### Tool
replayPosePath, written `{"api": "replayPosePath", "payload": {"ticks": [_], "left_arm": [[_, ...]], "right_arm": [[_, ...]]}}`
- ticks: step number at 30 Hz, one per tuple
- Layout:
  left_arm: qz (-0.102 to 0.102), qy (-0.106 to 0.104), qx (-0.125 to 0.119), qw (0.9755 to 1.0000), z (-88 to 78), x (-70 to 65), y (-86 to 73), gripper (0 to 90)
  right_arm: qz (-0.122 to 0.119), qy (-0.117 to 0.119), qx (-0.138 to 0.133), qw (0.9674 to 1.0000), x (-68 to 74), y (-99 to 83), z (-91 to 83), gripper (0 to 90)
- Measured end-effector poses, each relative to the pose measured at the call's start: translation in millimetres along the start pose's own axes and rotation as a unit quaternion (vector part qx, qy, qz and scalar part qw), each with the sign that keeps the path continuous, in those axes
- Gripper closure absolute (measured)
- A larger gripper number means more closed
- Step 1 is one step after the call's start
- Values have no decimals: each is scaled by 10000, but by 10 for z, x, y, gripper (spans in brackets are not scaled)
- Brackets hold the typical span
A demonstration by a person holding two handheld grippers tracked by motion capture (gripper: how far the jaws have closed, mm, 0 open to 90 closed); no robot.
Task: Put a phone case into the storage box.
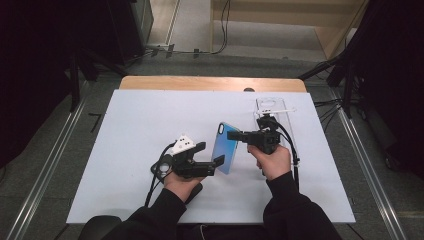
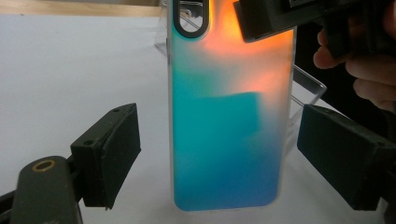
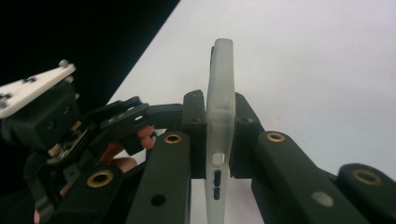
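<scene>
Phone case (image 1: 226, 148), blue-teal fading to orange near its camera cutout, held up off the white table (image 1: 125, 150) between the two grippers. Right gripper (image 1: 239, 136) pinches it: in the right gripper view both black jaws press flat on the case's two faces, frosted edge with side buttons standing upright between them (image 3: 219, 121). Grip sits near the case's upper end, close to the cutout, as the left gripper view shows the right jaw overlapping the orange corner (image 2: 266, 21). Left gripper (image 1: 210, 155) spread wide, jaws either side of the case's lower half, pads (image 2: 109, 154) clear of both edges, not touching. Case back faces the left gripper. Beyond the right gripper on the table lies a clear item (image 1: 272, 112), probably a second transparent case, hard to tell at this size. Person's hands (image 1: 272, 162) grip both tools from the near edge, dark sleeves (image 1: 295, 210) below.
</scene>
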State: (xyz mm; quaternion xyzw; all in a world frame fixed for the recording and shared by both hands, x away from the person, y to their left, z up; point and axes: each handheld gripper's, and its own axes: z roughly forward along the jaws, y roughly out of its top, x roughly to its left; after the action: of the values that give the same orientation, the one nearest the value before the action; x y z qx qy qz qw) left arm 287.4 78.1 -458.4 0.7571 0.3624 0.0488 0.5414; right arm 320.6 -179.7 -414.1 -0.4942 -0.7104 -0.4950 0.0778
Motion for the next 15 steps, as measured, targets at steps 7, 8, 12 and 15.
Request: {"api": "replayPosePath", "payload": {"ticks": [7,8,12,15], "left_arm": [[-12,-362,245,9990,-53,102,108,142],[9,-411,263,9988,-59,112,120,143],[141,-577,364,9976,-88,140,179,144],[237,-711,467,9961,-106,164,214,157]], "right_arm": [[-341,104,79,9993,-5,-7,-34,780],[-381,111,82,9992,-4,-8,-42,780],[-576,184,106,9981,6,-13,-67,781],[-708,215,142,9972,2,-19,-79,781]]}}
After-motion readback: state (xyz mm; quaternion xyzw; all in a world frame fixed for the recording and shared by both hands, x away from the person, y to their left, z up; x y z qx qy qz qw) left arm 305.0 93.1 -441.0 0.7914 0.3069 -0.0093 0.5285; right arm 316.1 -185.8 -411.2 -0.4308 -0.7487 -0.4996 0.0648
